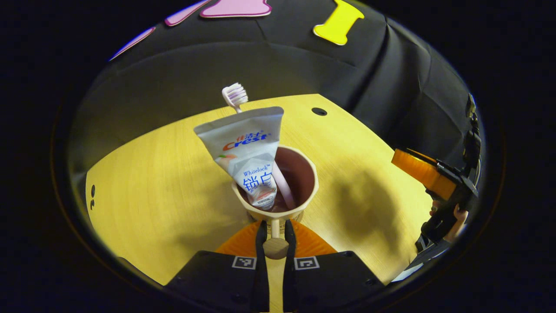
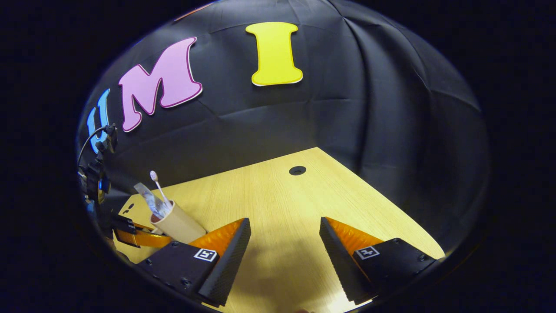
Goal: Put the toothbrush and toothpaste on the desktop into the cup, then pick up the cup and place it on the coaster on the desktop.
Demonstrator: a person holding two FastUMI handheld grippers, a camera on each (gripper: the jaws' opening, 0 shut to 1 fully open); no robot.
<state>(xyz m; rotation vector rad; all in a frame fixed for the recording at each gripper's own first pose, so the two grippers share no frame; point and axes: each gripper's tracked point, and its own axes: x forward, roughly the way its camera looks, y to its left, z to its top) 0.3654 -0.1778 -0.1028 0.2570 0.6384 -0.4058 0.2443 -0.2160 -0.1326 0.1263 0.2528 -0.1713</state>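
Beige outside and brown within, the cup (image 1: 278,182) held the toothpaste (image 1: 247,152) and toothbrush (image 1: 235,95), both leaning toward the desk's (image 1: 152,182) far edge. The left tool (image 1: 274,237) pinched the cup's handle (image 1: 275,243). The right tool (image 2: 284,256) hung spread above bare desk near a cable hole (image 2: 297,170).

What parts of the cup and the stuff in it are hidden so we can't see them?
- Left gripper view: the cup's base is hidden by its own rim and the left gripper clamped on its handle.
- Left gripper view: the toothbrush's middle is behind the toothpaste.
- Right gripper view: the cup's bottom is cut off by the right gripper's finger.
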